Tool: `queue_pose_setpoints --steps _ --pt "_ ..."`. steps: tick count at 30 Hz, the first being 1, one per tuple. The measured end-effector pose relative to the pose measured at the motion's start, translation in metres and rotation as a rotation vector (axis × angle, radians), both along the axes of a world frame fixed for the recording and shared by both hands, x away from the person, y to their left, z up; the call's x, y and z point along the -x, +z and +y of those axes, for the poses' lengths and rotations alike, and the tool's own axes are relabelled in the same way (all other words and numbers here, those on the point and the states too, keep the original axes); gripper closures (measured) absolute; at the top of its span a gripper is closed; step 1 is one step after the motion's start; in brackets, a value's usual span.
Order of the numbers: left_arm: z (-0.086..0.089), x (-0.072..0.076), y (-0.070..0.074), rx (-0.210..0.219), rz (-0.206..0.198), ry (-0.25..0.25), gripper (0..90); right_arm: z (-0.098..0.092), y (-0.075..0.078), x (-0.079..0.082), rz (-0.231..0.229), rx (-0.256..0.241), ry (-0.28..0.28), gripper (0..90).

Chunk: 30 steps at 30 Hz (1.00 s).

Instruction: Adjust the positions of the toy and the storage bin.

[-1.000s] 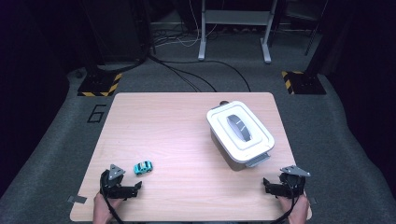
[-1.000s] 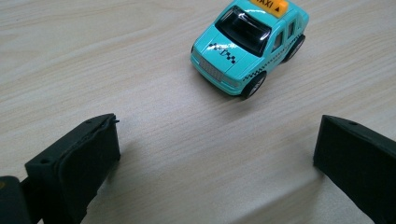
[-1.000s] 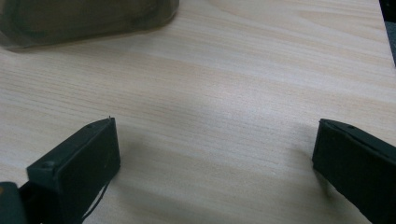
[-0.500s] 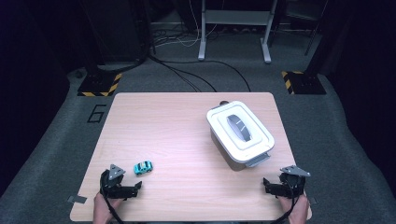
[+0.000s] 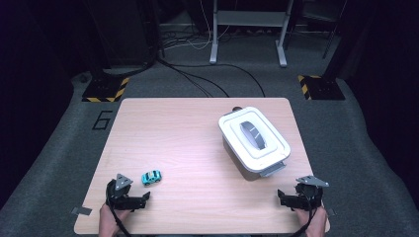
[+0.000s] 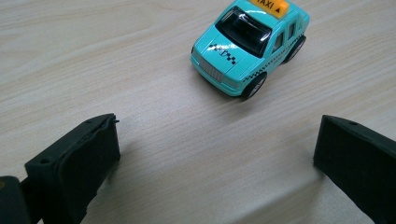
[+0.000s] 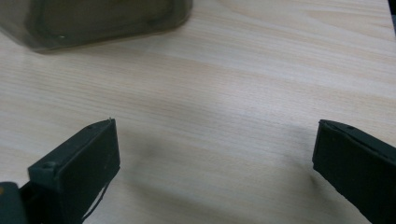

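A small turquoise toy taxi [image 5: 151, 177] with a yellow roof sign stands on the wooden table [image 5: 188, 143], near its front left. My left gripper [image 5: 140, 199] rests on the table just in front of the taxi [image 6: 250, 42], open, with nothing between its jaws. A white lidded box [image 5: 253, 138] with a grey handle on top sits at the right of the table. My right gripper [image 5: 282, 197] rests near the front right corner, open and empty, with the box's lower edge [image 7: 102, 21] just ahead of it.
Hands hold both grippers at the table's front edge. Beyond the table are grey carpet, black cables [image 5: 197, 79], a metal stand [image 5: 247, 29] and yellow-black striped floor plates [image 5: 104, 91]. A "6" is marked on the floor at the left.
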State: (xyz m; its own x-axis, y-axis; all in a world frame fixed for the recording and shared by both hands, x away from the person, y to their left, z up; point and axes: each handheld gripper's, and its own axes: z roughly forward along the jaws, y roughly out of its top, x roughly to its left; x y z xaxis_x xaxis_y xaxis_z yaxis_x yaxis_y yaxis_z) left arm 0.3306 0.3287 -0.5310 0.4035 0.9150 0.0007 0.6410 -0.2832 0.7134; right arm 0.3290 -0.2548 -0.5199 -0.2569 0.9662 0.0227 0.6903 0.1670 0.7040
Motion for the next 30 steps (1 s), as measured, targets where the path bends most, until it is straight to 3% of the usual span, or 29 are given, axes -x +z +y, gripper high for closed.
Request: queue_pose_setpoints --steps 7,20,30 --pt "0.000 0.000 0.000 0.002 -0.002 0.002 0.0 0.006 0.016 0.005 -0.005 0.003 0.018 0.0" --pt "0.001 0.000 0.000 -0.007 0.004 -0.009 0.0 0.016 0.066 0.011 -0.054 0.011 0.082 0.4" --pt "0.000 0.000 0.000 -0.003 0.002 -0.006 0.0 0.020 0.089 0.014 -0.057 0.014 0.115 0.4"
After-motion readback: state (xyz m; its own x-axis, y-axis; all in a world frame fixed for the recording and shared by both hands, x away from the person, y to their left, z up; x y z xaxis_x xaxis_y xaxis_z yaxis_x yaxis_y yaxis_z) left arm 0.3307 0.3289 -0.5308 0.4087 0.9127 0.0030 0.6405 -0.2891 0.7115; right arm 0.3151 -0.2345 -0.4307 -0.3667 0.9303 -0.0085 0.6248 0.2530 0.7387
